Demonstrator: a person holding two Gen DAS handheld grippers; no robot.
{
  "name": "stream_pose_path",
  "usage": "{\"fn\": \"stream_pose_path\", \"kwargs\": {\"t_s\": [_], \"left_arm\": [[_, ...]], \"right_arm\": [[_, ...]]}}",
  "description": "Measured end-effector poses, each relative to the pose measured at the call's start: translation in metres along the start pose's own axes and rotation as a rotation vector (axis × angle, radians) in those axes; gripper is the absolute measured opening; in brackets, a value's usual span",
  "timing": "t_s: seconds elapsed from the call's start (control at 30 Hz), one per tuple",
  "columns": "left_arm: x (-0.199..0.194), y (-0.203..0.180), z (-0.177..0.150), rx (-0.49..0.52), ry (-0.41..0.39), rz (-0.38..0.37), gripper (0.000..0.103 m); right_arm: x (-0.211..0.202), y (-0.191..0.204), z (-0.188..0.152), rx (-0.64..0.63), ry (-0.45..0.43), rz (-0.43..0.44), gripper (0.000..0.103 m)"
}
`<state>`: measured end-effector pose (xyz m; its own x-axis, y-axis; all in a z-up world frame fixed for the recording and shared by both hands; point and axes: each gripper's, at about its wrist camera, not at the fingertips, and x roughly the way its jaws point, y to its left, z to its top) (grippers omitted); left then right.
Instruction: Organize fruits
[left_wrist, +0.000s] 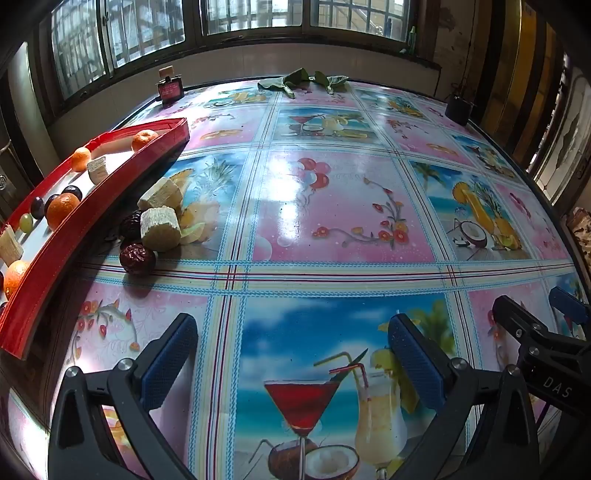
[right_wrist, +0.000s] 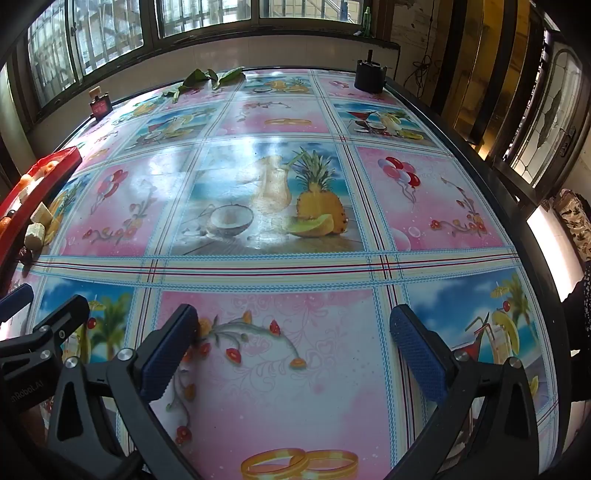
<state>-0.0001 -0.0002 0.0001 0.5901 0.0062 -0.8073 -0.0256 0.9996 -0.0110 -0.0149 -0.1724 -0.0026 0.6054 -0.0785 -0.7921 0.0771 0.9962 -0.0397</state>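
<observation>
Both grippers, left (left_wrist: 291, 354) and right (right_wrist: 291, 350), gape empty; loose fruit pieces (left_wrist: 159, 218) lie left of frame beside red tray (left_wrist: 55, 258); approach low, take one piece.

Your right gripper (right_wrist: 293, 350), with its blue ribbed pads, is hovering wide open over the glossy printed tablecloth (right_wrist: 295, 206), nothing between its jaws. Your left gripper (right_wrist: 22, 321) is showing at the left edge. Far left, a red rectangular tray (right_wrist: 55, 162) is holding small orange fruits (right_wrist: 26, 179), with pale cut sugarcane chunks (right_wrist: 35, 234) lying just beside it. Green leaves (right_wrist: 203, 79) are lying at the far edge.
</observation>
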Motion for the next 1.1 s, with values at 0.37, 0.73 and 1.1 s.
{"fn": "stream_pose_path", "kwargs": {"t_s": [0.37, 0.73, 1.1], "left_arm": [[0.0001, 0.0000, 0.0001, -0.001, 0.005, -0.002, 0.103], [0.0002, 0.0000, 0.0001, -0.001, 0.005, -0.002, 0.103], [-0.0002, 0.0003, 0.0000, -0.001, 0.005, -0.002, 0.103]], "right_arm": [[0.0000, -0.0001, -0.0001, 0.000, 0.000, 0.001, 0.103], [0.0002, -0.0002, 0.0001, 0.001, 0.001, 0.001, 0.103], [0.0009, -0.0031, 0.0007, 0.001, 0.001, 0.001, 0.103]]}}
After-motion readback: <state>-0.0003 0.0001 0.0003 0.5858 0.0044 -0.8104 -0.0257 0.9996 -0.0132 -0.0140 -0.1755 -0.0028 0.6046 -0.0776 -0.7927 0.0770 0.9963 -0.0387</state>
